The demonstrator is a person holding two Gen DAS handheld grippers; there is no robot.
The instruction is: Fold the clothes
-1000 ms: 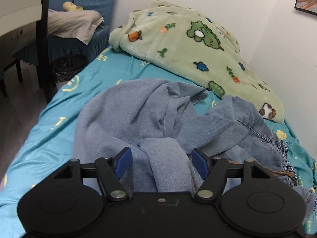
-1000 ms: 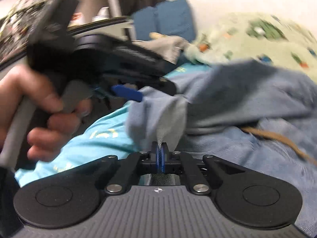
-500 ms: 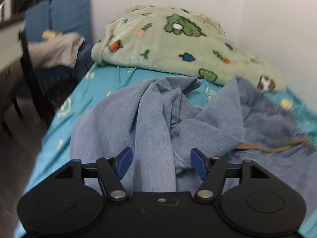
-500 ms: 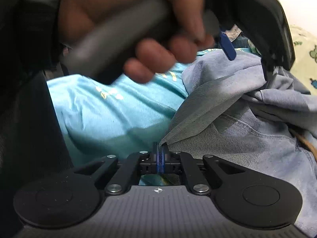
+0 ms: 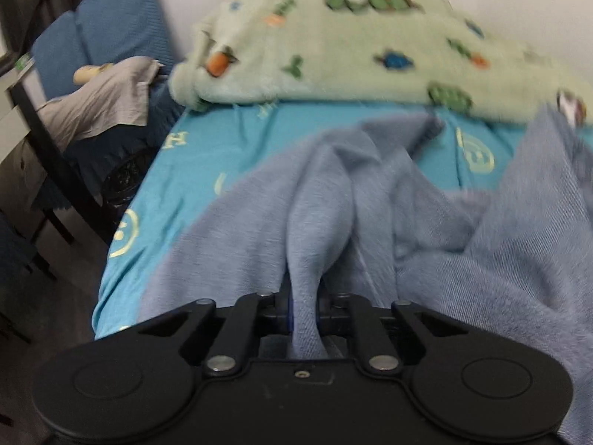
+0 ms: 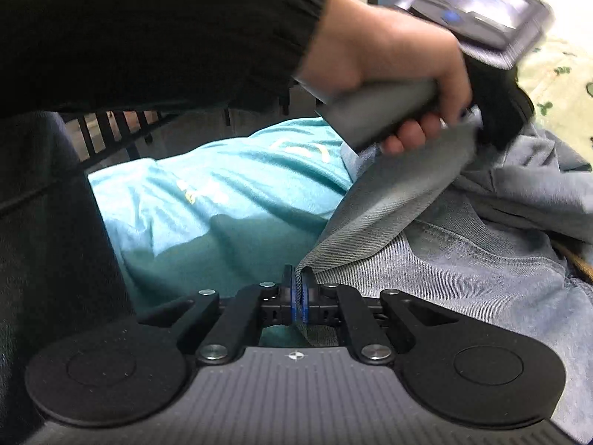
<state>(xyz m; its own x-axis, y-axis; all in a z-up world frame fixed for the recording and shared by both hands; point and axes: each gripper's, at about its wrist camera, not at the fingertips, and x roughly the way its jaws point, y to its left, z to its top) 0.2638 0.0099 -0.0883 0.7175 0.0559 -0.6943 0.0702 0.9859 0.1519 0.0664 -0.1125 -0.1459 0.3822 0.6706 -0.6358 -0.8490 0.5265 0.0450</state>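
On the bed with the turquoise printed sheet (image 5: 237,155) lies a crumpled blue denim garment (image 5: 463,270), spread across the near half of the mattress and reaching toward the right edge of the left wrist view. Left gripper (image 5: 304,307): black body, blue-padded fingers closed on a raised ridge of the denim, which passes up between the pads and fans out beyond them. Right gripper (image 6: 301,298): fingers clamped tight on a corner of the same garment, the cloth showing its paler grey inner face as it rises in a taut band from the pads toward the upper right. At the far end of that band, in the right wrist view, a person's left hand (image 6: 400,70) in a dark knitted sleeve (image 6: 155,33) grasps the grey handle of the left gripper, directly above the cloth. Behind the garment a pale green fleece blanket with animal prints (image 5: 370,33) is heaped against the white wall. Beside the bed, at left, stands a blue upholstered chair (image 5: 107,26) bearing a grey cloth (image 5: 100,107). Both views are partly blurred.
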